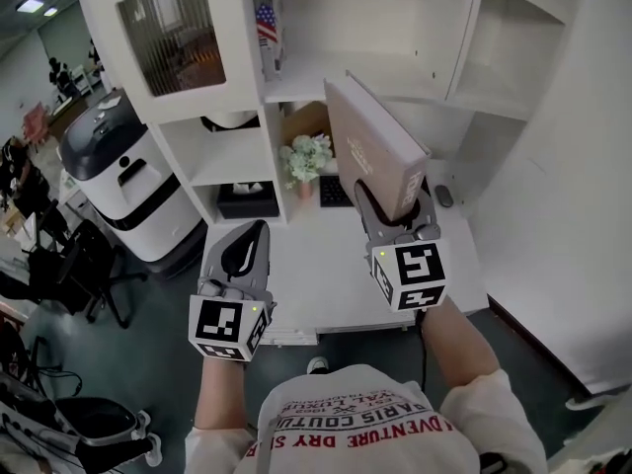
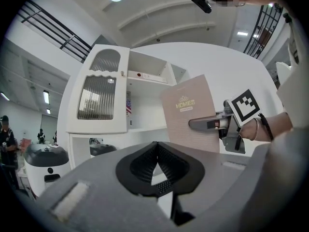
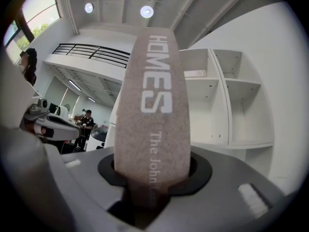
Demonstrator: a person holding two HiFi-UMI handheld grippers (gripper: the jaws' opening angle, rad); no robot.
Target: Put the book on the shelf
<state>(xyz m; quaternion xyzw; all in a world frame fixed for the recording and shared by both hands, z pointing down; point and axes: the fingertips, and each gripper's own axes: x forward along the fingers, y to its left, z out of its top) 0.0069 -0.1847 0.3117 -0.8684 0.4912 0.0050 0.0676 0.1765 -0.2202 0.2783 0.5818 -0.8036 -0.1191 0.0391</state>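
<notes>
The tan book [image 1: 375, 146] stands tilted over the white desk [image 1: 316, 265], in front of the white shelf unit [image 1: 395, 82]. My right gripper [image 1: 398, 210] is shut on its lower end. In the right gripper view the spine [image 3: 154, 105] rises from between the jaws of that gripper [image 3: 153, 178], with open shelf compartments [image 3: 241, 105] behind it. The left gripper view shows the book's cover [image 2: 190, 112] held by the right gripper [image 2: 212, 123]. My left gripper [image 1: 249, 240] hovers to the book's left, shut with nothing in it [image 2: 155, 151].
On the desk's far side are a flower pot [image 1: 306, 161], a keyboard [image 1: 336, 191] and a mouse [image 1: 444, 196]. A black box [image 1: 247, 200] sits in a low cubby. A glass cabinet door [image 1: 173, 33] is upper left. A white machine [image 1: 118, 181] stands left of the desk.
</notes>
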